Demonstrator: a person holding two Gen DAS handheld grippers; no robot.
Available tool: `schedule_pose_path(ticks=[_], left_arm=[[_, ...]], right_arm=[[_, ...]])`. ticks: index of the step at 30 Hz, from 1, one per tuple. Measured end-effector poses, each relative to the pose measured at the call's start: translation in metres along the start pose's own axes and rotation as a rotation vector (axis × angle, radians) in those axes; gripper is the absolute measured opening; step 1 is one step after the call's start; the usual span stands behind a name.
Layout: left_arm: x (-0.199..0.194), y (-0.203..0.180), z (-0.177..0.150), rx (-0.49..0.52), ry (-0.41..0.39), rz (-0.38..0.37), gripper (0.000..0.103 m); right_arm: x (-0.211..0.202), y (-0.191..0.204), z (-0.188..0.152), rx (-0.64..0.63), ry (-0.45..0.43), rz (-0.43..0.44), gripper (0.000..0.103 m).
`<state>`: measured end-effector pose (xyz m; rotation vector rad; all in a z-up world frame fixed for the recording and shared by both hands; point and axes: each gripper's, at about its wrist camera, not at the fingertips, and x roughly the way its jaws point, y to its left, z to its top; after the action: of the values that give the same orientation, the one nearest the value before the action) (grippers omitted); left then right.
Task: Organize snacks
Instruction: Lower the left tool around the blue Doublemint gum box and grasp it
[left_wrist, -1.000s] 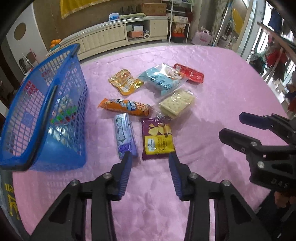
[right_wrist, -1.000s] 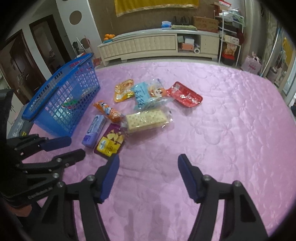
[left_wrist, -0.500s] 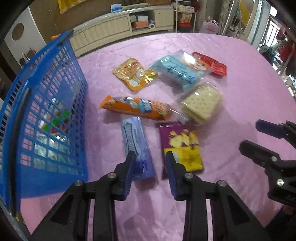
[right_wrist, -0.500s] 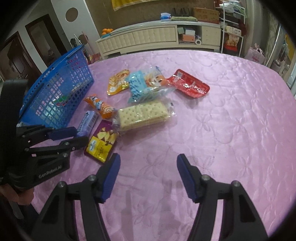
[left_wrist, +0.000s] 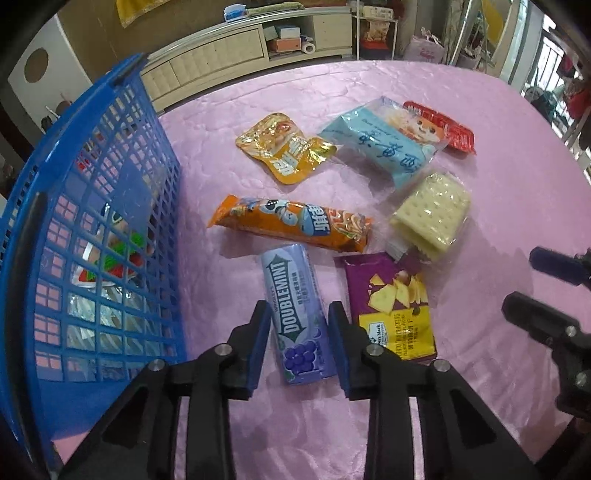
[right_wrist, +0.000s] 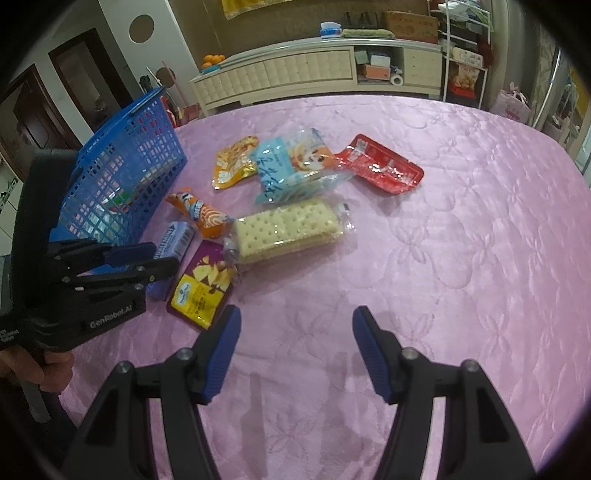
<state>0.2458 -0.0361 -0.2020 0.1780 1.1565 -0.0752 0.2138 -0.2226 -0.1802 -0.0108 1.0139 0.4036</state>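
1. The left tool (left_wrist: 298, 334) straddles the purple gum pack (left_wrist: 295, 314), which lies flat on the pink desk (left_wrist: 461, 147) just beside the blue basket (left_wrist: 110, 221). Its jaws have just been closing, with the pack between them; the pads sit at the pack's two long sides, but a firm clamp cannot be confirmed.
2. The right tool (right_wrist: 295, 347) hovers with its jaws apart and nothing between them, over bare cloth near the purple-and-yellow chip bag (right_wrist: 201, 284).
3. Judged step: gripping the gum pack for transfer to the basket, which already holds at least one wrapped snack.
4. For a sound grip, the pads should bear squarely on the long sides, near the middle of the pack's length, so it does not pivot on lifting.
5. The chip bag lies just beside the right-hand pad; the lift should go straight up so that its edge is not dragged along.
6. The orange snack tube (left_wrist: 291, 225) lies near the pack's far end; a low forward sweep could nudge it.
7. The basket wall stands tall, so the pack must clear the rim before release.
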Motion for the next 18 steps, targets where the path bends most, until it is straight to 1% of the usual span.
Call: schedule_pose_path(ticks=[4,9,12,16,18], left_arm=[[0.006,-0.004,0.001,0.01,0.009,0.014,0.031],[0.009,-0.013,0.005,0.014,0.006,-0.014,0.03],[-0.005,-0.016,0.0,0.011,-0.01,-0.012,0.03],[-0.025,-0.016,0.003,-0.001,-0.049,-0.033,0.03],[-0.034,-0.016,0.003,-0.011,-0.068,-0.04,0.03]], right_arm=[[-0.001,-0.001,0.003,0.0,0.001,-0.006,0.067],[0.0,-0.002,0.004,0.002,0.01,-0.007,0.067],[0.0,-0.004,0.008,-0.006,0.016,-0.009,0.068],[-0.003,-0.008,0.018,-0.016,-0.006,0.005,0.068],[-0.002,-0.01,0.024,-0.027,0.0,0.012,0.071]])
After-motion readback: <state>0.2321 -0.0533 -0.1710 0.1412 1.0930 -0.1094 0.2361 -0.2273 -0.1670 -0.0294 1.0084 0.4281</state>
